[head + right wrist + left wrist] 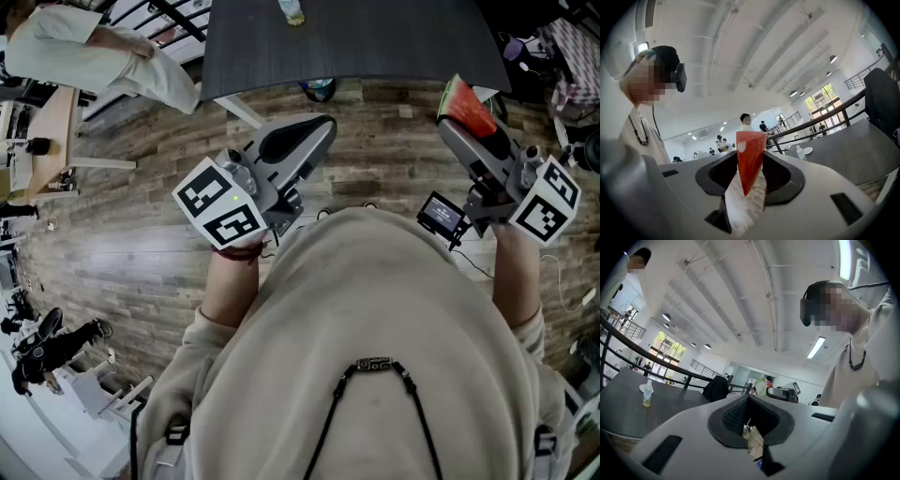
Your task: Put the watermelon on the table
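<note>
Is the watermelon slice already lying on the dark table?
No, the right gripper holds the watermelon slice between its jaws, off the dark table.

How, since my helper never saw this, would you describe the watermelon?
Start at the dark table, top of the head view. Below its right corner, the right gripper clamps the watermelon: a red wedge with green rind, the only fruit.

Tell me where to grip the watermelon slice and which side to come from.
Grip the watermelon slice across its two broad, flat red faces, coming in edge-on so that one pad lands on each face. That is how the right gripper holds it now. The wedge is thin and flat-sided, so its faces suit parallel jaws. Its pointed tip probably offers too little to hold.
</note>
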`<state>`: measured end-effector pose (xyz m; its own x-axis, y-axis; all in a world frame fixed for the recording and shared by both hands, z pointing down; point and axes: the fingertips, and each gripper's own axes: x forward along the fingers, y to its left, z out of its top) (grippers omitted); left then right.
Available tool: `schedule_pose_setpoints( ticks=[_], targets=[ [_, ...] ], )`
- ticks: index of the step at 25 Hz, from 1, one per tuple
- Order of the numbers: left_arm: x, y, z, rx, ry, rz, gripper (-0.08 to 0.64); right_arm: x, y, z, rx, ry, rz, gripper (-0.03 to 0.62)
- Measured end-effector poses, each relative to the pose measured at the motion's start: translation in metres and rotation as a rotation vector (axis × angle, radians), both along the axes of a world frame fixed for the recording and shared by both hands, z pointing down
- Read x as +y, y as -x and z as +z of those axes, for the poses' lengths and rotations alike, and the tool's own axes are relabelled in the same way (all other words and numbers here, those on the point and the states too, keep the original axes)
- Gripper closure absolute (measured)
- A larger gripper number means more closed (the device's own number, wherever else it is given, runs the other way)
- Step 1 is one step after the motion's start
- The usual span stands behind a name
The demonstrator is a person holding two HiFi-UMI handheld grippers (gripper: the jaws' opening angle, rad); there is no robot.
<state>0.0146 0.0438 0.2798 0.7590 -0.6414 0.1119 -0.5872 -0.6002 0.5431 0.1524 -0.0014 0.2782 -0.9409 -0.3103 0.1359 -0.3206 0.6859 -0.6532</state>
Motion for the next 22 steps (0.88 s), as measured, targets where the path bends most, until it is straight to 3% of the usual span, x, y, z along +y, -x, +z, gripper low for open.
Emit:
schedule_pose_setpoints(
  ticks=[5, 10, 17, 22],
  targets=[
    [-0.007, 0.001, 0.001, -0.029, -0.021, -0.001, 0.554, -0.012, 0.000, 0.002, -0.028, -0.026, 0.002, 0.413],
    [-0.010, -0.028, 0.001, -0.050, -0.002, 0.047, 0.554, -0.009, -0.028, 0.001, -0.051, -0.026, 0.038, 0.413],
    [-0.023, -0.043, -0.008, -0.047, 0.009, 0.079, 0.554, -0.014, -0.039, 0.000, -0.063, 0.007, 0.035, 0.411],
    [-0.025, -0.052, -0.010, -0.047, 0.031, 0.084, 0.554, -0.016, -0.052, -0.003, -0.122, 0.031, 0.045, 0.411]
  ],
)
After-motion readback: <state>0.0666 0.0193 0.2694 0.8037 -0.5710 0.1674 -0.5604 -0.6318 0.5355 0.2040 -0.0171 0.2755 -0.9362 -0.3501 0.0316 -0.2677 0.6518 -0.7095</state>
